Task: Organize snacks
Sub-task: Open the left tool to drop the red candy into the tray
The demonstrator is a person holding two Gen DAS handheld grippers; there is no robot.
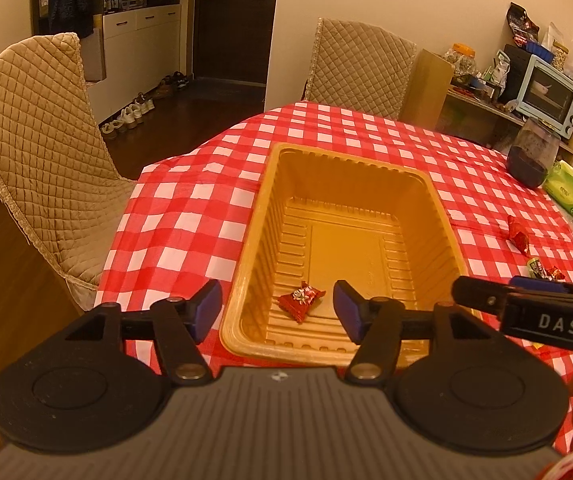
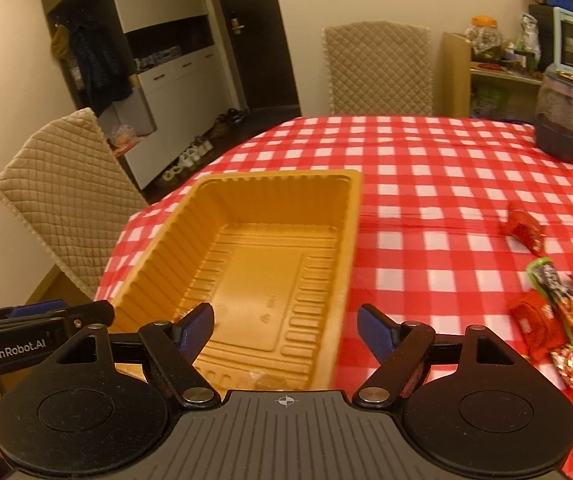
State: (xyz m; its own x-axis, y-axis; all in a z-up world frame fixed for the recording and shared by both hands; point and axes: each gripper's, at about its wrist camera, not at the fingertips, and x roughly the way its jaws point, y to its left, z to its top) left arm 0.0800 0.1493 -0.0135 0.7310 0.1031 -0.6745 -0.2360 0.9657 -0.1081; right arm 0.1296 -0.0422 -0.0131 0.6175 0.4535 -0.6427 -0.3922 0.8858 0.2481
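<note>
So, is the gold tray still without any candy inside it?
No, one red wrapped candy lies on the floor of the gold tray, near its front edge.

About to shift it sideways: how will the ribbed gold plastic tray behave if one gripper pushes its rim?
The ribbed gold plastic tray looks thin-walled, so the rim probably flexes. Holding only one red wrapped candy, it is likely light and may slide or drag the red-and-white checked tablecloth into wrinkles.

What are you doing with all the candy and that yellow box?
A person holds two grippers and is sorting snacks into the golden tray. One red candy already lies inside. The left gripper hangs open over it, holding nothing. The right gripper is open and empty too. More wrapped snacks wait on the checkered tablecloth.
</note>
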